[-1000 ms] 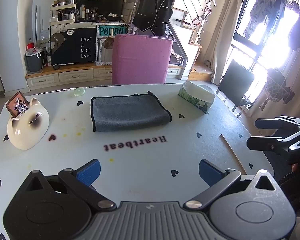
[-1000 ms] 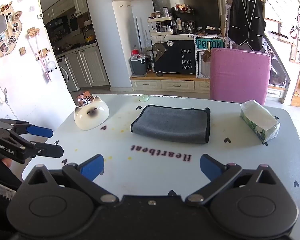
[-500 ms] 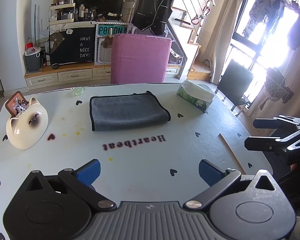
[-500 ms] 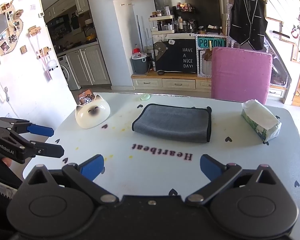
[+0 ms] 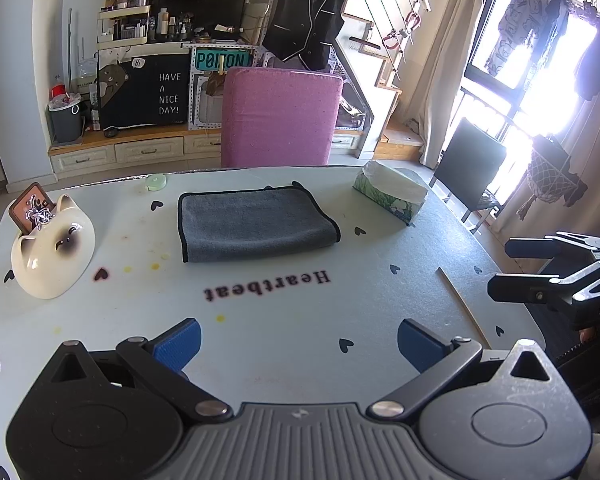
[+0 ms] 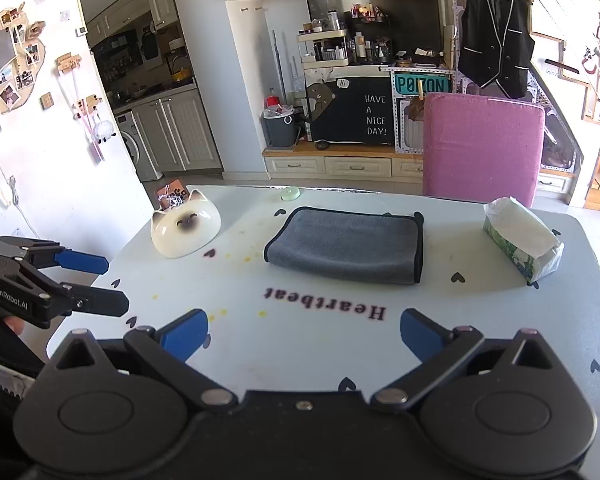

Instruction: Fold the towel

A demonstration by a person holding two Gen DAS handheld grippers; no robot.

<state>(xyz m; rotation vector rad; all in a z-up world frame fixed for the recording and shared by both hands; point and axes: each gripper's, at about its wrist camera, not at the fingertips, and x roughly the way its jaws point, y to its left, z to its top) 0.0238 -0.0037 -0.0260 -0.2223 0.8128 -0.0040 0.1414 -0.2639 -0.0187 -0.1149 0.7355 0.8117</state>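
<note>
The towel (image 5: 256,222) lies mid-table (image 5: 284,344) on the far side, already folded into a neat flat rectangle, so little or nothing seems left, while the left gripper (image 5: 296,340) and right gripper (image 6: 302,334) hang at the near edge, jaws spread wide and empty

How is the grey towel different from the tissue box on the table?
The grey towel lies flat, folded and soft with a black edge; the tissue box stands taller, green-patterned with white tissue on top. The towel sits mid-table, the box toward the right edge. Both rest on the table, untouched by either claw.
</note>
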